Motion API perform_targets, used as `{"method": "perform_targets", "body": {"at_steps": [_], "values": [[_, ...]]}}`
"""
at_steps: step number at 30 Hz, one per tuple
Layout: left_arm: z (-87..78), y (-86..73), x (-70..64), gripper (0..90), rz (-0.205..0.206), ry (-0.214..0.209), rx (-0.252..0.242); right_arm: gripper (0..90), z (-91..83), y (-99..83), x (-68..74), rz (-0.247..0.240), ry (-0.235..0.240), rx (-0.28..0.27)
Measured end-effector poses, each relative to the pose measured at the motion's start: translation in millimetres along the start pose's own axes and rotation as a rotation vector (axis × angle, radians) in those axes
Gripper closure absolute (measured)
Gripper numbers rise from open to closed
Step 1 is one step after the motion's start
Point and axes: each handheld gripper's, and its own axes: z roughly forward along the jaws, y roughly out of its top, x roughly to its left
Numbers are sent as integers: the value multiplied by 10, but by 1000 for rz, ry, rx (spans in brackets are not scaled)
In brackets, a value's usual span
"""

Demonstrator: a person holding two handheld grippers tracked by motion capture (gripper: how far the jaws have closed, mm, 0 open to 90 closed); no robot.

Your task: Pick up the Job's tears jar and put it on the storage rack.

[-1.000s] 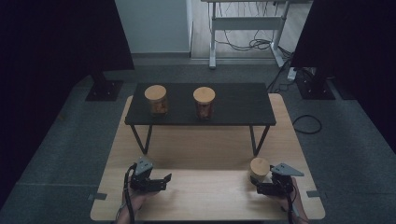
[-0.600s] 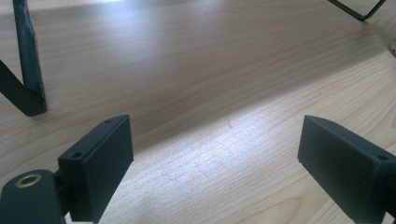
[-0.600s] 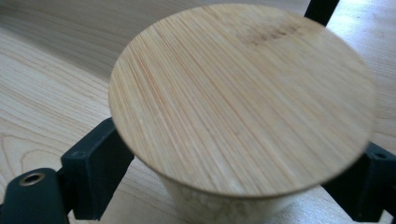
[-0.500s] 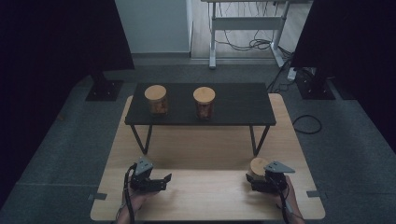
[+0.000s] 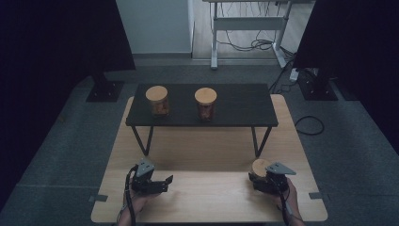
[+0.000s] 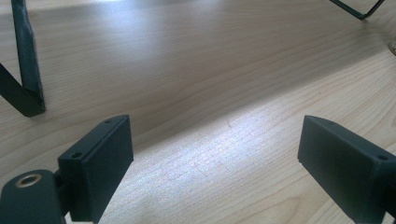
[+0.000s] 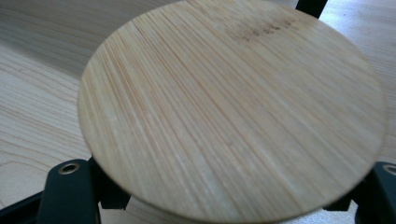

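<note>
loads of open wooden table (image 5: 211, 193) between the left gripper (image 5: 162, 181) and right gripper (image 5: 254, 181), nothing in the way there. farther off, the black shelf (image 5: 235, 101) on thin legs blocks the middle, with two jars (image 5: 157, 100) on its left half.

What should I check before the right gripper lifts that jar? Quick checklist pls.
1. Right gripper jaws either side of the near jar, under its bamboo lid: ok.
2. Jaws actually clamped on the jar: cannot tell, lid hides contact.
3. Left gripper open, nothing between its jaws: ok.
4. Free spot on the black shelf, right of the two jars: ok.
5. Lid seated tight: cannot tell.
</note>
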Motion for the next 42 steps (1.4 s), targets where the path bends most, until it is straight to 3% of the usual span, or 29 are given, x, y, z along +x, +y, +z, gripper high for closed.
{"method": "perform_targets", "body": {"at_steps": [25, 42], "values": [[-28, 0, 1, 99, 1, 1, -9, 243, -8, -34, 32, -5, -11, -12], [-30, 1, 2, 100, 1, 1, -10, 243, -137, -84, -27, 32, -1, -55]]}}
